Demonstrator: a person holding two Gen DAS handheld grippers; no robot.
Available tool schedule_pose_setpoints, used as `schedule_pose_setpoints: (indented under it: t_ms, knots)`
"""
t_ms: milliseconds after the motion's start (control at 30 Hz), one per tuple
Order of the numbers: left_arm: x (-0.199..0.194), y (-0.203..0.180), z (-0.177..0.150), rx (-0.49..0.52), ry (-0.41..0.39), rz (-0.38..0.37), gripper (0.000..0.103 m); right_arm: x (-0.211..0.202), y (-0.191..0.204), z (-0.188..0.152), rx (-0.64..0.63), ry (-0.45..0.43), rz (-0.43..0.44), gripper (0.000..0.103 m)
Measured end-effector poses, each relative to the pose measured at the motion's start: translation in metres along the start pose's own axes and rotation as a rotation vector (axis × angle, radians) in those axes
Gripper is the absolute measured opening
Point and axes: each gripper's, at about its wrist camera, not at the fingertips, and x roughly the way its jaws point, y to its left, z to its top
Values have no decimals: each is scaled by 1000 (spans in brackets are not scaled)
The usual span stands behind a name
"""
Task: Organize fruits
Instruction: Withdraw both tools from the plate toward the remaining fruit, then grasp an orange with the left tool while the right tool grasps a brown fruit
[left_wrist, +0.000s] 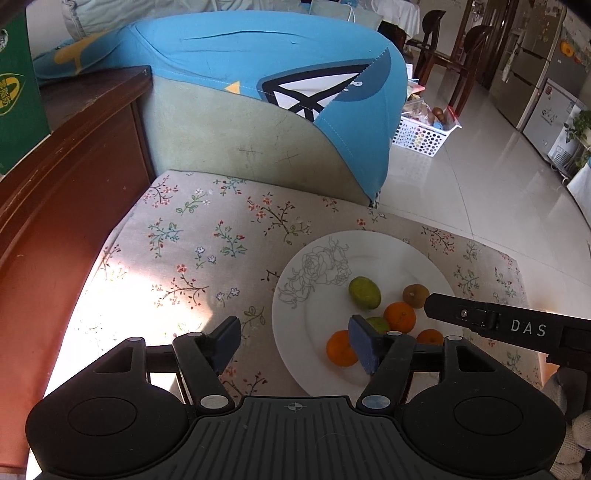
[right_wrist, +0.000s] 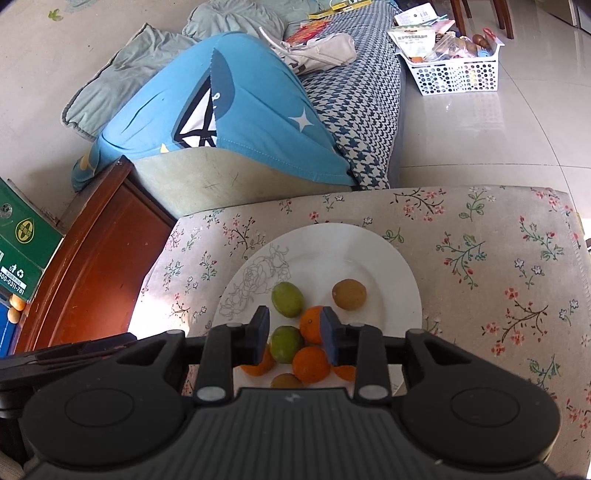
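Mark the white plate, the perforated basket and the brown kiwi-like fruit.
white plate (right_wrist: 388, 266), right wrist view, bare rim.
perforated basket (right_wrist: 458, 75), right wrist view, front wall.
brown fruit (right_wrist: 349, 294), right wrist view, its middle.

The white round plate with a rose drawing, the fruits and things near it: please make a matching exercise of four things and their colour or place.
Things:
1. round white plate with a grey rose drawing
2. oval lime-like fruit nearest the rose drawing
3. white perforated plastic basket
4. cardboard box with a yellow logo

Descriptions:
A. green, on the wooden cabinet
B. on the shiny tiled floor
C. on the flowered cloth
D. yellow-green, on the plate

Pairs: 1-C, 2-D, 3-B, 4-A
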Motion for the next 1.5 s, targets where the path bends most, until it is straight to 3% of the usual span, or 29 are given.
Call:
schedule_pose_setpoints:
  t_ms: [333, 600, 767, 1033, 1500]
  knots:
    - [-23, 21, -16, -15, -7, 35, 65, 2, 30, -33, -142, 72, 54, 32]
    - [-18, 43, -25, -59, 41, 76, 66, 10, 61, -67, -315, 144, 123, 32]
    - [-7, 53, -33, -96, 82, 98, 66, 20, 73, -83, -408, 177, 119, 32]
    - [12, 60, -42, -117, 147, 121, 66, 36, 77, -91, -436, 204, 102, 32]
    - [37, 63, -53, -201, 217, 88, 67, 53, 78, -96, -417, 226, 92, 32]
